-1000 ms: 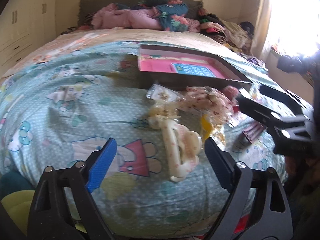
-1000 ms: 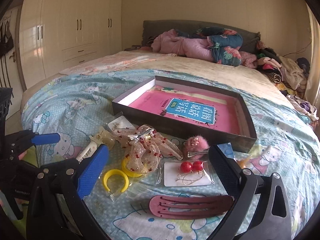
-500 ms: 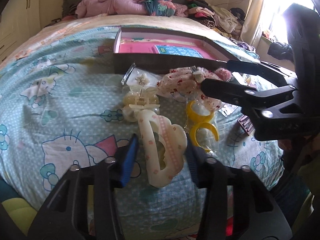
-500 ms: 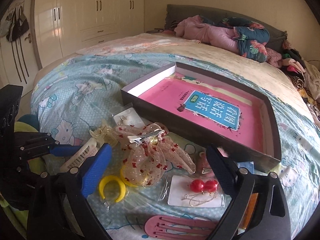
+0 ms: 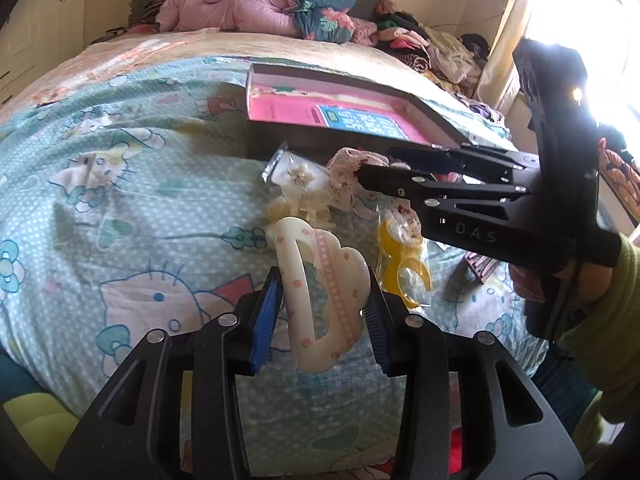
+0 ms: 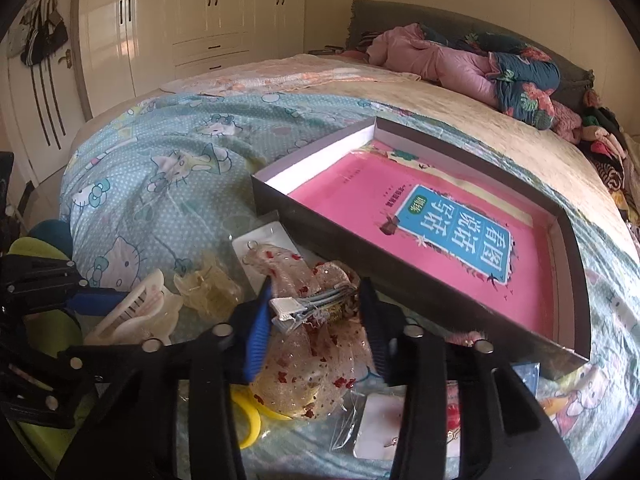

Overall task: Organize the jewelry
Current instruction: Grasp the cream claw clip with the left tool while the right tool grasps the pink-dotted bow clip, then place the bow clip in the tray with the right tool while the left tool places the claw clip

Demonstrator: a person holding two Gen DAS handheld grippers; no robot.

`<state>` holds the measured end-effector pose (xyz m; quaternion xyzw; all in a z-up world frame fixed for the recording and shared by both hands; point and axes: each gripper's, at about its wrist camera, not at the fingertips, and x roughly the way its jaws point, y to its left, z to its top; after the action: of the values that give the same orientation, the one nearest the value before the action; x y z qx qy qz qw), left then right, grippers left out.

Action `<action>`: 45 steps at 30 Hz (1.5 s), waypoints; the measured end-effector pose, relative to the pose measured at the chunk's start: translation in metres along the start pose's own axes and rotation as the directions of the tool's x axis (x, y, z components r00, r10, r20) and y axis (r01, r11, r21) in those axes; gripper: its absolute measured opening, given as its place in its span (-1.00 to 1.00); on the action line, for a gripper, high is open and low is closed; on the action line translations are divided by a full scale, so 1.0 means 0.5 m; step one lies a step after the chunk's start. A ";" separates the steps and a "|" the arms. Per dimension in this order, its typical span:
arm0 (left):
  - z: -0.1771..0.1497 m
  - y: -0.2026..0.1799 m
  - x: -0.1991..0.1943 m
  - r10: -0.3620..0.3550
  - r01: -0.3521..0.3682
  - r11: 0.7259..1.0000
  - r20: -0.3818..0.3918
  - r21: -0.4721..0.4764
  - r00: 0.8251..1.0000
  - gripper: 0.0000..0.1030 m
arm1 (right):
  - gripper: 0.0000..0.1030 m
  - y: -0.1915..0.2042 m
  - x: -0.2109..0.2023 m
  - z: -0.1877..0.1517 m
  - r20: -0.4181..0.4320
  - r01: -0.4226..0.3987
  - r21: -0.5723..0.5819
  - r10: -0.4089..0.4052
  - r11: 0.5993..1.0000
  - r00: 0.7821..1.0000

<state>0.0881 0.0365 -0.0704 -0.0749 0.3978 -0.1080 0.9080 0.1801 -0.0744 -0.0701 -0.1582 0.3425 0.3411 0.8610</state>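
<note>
My left gripper is shut on a cream cloud-shaped hair claw with pink dots, near the bed's front edge; the claw also shows in the right wrist view. My right gripper is shut on a sheer bow hair clip with red dots, its jaws on the metal clip part. The right gripper shows in the left wrist view over the pile. A shallow dark box with a pink book inside lies just beyond.
Loose items lie on the Hello Kitty bedspread: a yellow claw clip in plastic, a packet with a small flower piece, a pale translucent clip, red earrings on a card. Clothes are piled at the headboard.
Both grippers went from open to shut: the left closed on the cream claw, the right moved forward and closed on the bow clip.
</note>
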 end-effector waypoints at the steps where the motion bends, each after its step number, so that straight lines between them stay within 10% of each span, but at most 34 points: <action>1: 0.006 -0.001 -0.006 -0.001 0.001 1.000 0.010 0.001 1.000 -0.39 | -0.30 0.001 -0.005 0.001 0.011 -0.003 -0.005 0.003 1.000 1.000; 24: 0.157 -0.060 0.009 0.005 -0.016 0.995 0.108 0.102 0.994 -0.39 | -0.30 -0.165 -0.196 -0.020 0.188 0.104 0.236 -0.151 0.966 0.970; 45: 0.287 -0.065 0.145 0.048 -0.059 0.993 0.100 0.103 0.994 -0.39 | -0.30 -0.298 -0.166 0.004 0.146 0.210 0.329 -0.269 0.921 0.952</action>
<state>0.2374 -0.0063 -0.0180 -0.0213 0.3489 -0.1007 0.9315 0.2407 -0.2199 -0.0050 -0.0290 0.2865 0.1883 0.9390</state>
